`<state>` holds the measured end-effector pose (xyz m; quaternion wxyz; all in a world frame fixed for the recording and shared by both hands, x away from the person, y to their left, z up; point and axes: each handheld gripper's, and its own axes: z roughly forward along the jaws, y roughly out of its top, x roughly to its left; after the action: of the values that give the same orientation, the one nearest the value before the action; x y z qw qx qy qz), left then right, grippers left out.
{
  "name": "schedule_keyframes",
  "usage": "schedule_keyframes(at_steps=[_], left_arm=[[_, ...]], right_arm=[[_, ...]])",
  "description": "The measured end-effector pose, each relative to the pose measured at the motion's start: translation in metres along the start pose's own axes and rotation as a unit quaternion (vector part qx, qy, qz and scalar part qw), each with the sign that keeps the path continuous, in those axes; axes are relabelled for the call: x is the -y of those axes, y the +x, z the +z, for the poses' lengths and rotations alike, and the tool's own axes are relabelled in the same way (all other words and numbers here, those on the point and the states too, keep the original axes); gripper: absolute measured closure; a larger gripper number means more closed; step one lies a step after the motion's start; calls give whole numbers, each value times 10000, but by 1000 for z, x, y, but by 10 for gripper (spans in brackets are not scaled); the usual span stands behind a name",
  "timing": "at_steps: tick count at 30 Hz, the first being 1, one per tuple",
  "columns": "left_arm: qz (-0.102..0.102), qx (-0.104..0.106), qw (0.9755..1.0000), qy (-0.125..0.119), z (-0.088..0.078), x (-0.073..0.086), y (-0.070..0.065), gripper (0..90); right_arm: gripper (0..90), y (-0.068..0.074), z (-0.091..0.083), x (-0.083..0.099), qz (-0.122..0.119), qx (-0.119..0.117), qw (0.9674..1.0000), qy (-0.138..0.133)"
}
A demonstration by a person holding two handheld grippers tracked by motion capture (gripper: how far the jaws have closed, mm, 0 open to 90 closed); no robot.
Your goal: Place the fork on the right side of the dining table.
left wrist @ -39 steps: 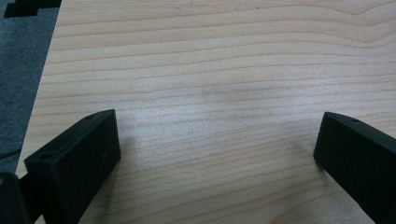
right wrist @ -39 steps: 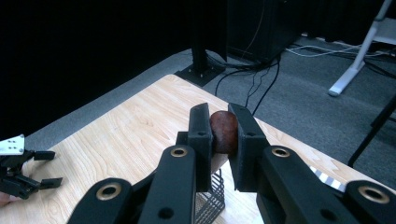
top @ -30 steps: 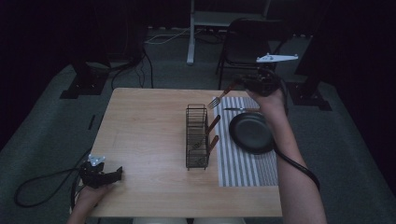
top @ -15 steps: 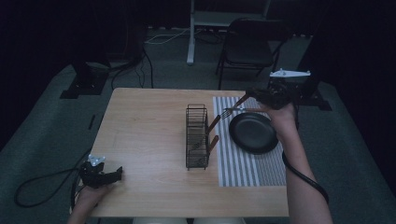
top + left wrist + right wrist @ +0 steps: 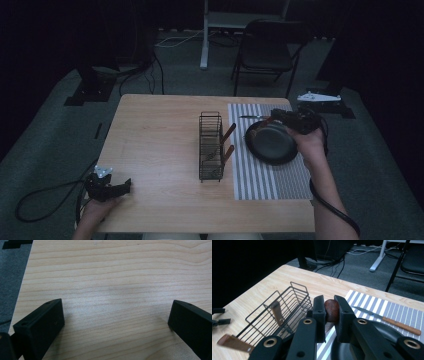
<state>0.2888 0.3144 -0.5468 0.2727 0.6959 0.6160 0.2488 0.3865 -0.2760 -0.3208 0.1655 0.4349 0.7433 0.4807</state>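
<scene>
My right gripper (image 5: pixel 280 120) hovers over the far rim of a black plate (image 5: pixel 272 145) on the striped mat (image 5: pixel 260 175). In the right gripper view its jaws (image 5: pixel 329 305) are shut on the rounded brown wooden handle (image 5: pixel 331 312) of a utensil whose other end is hidden. A wooden-handled knife (image 5: pixel 387 320) lies on the mat beyond the plate. The wire basket (image 5: pixel 210 147) holds two wooden-handled utensils (image 5: pixel 228 145). My left gripper (image 5: pixel 116 188) rests at the table's near left corner, open over bare wood (image 5: pixel 115 320).
The wooden table (image 5: pixel 155 145) has open room between the basket and the left gripper. A black chair (image 5: pixel 265 50) and a white desk leg (image 5: pixel 204 40) stand beyond the far edge. Cables trail on the floor at left (image 5: pixel 35 200).
My right gripper has come down and nearer with the utensil, from above the mat's far edge to just over the plate's far rim. The left gripper has stayed put.
</scene>
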Motion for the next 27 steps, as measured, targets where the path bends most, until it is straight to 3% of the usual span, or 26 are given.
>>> schedule_keyframes(at_steps=[14,22,27], left_arm=[[2,1,10000,6,0,0,0,6],[8,1,10000,2,0,0,0,6],[-4,2,10000,0,0,0,0,6]], right_arm=[[808,13,-11,37,80,-22,10000,-1],[808,21,-18,62,268,-19,9996,-51],[807,26,-21,77,320,99,9994,7]])
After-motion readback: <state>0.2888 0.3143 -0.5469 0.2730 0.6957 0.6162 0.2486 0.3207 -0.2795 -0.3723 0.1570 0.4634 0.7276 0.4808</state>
